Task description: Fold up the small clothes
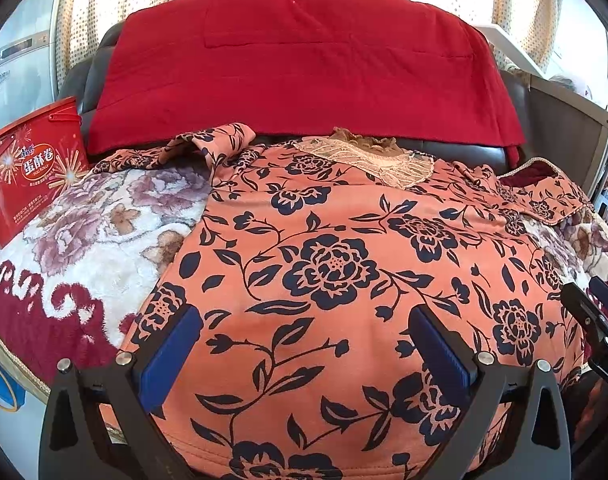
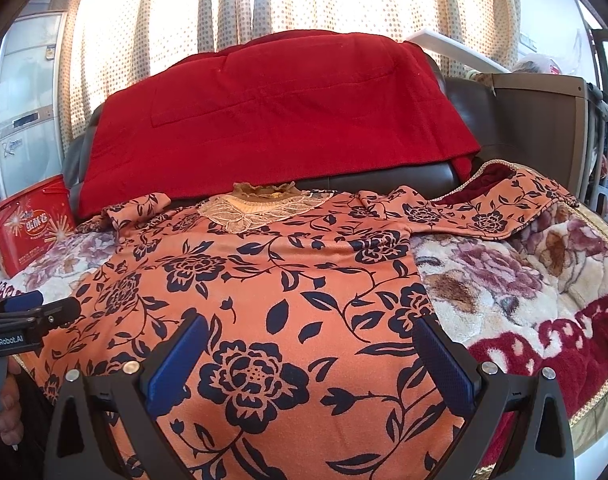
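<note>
The floral top (image 1: 335, 264) is spread flat, front up, across the middle of both views, its hem toward the lower edge and its lace collar (image 1: 367, 156) toward the upper centre, where the dark sofa back (image 1: 443, 146) begins. At the far left of the left wrist view a red tin (image 1: 28, 168) is seen standing on the plush blanket (image 1: 96, 216), apart from the garment. One sleeve (image 1: 208, 140) is bunched at the upper left of the top, just beside the shoulder. The left gripper (image 1: 304, 340) is held over the lower middle of the fabric; its blue-padded fingers (image 1: 172, 348) are spread wide and nothing is gripped between them. The right gripper (image 2: 307, 344) is shown likewise over the hem area in the right wrist view, jaws wide apart and empty. The other sleeve (image 2: 487, 208) is laid out toward the upper right of that view, its dark red lining turned outward at the cuff. Behind everything a red quilt (image 2: 280, 120) is draped over the sofa back.

The garment appears to have been laid out and no fold is yet visible, so the step in hand is judged to be the first fold. The next move would call for an edge or a sleeve to be pinched by each gripper and carried inward over the body, with the bunched left sleeve flattened first.
</note>
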